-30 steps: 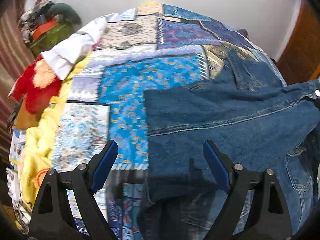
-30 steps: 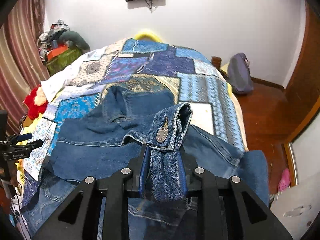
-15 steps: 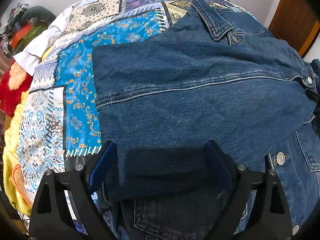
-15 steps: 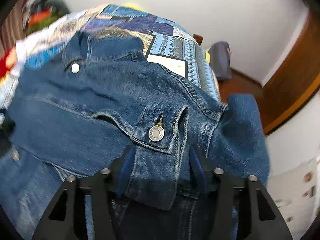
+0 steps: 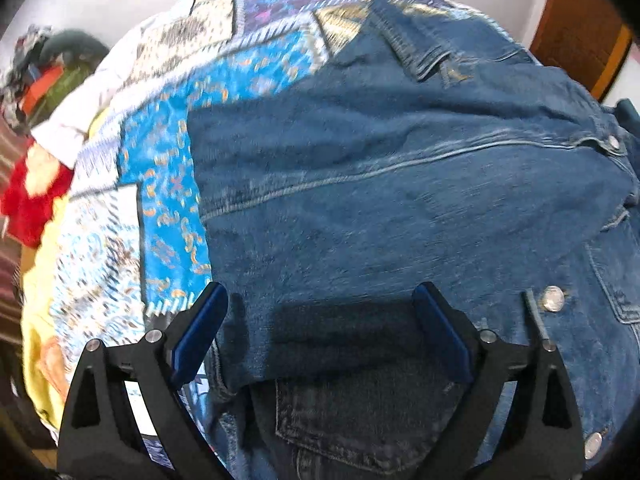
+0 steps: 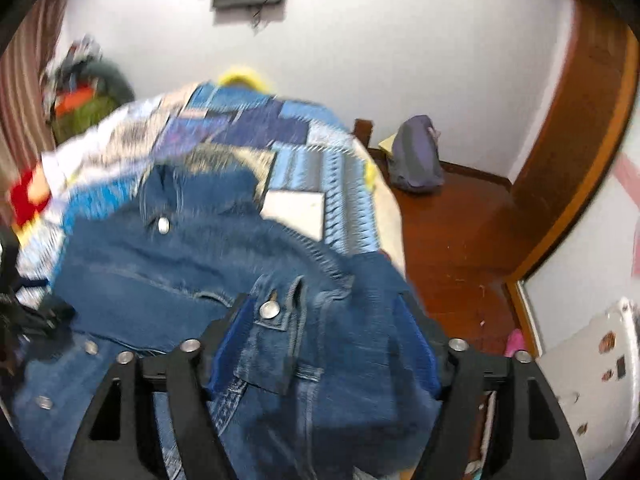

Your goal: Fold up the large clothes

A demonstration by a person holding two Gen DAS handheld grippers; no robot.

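Across the middle of both frames I see the denim jacket (image 5: 400, 200) spread on the patchwork quilt (image 5: 160, 184). My left gripper (image 5: 320, 332) stands wide over a folded sleeve at the lower centre, its pads clear of the cloth. My right gripper (image 6: 324, 344) is opening; the buttoned cuff (image 6: 280, 320) lies loose between its jaws, low in that frame, beside the wooden floor (image 6: 460, 240)

Blue denim jacket (image 5: 400, 208) with silver buttons — patchwork bedspread (image 5: 168, 184) in blues, white, gold
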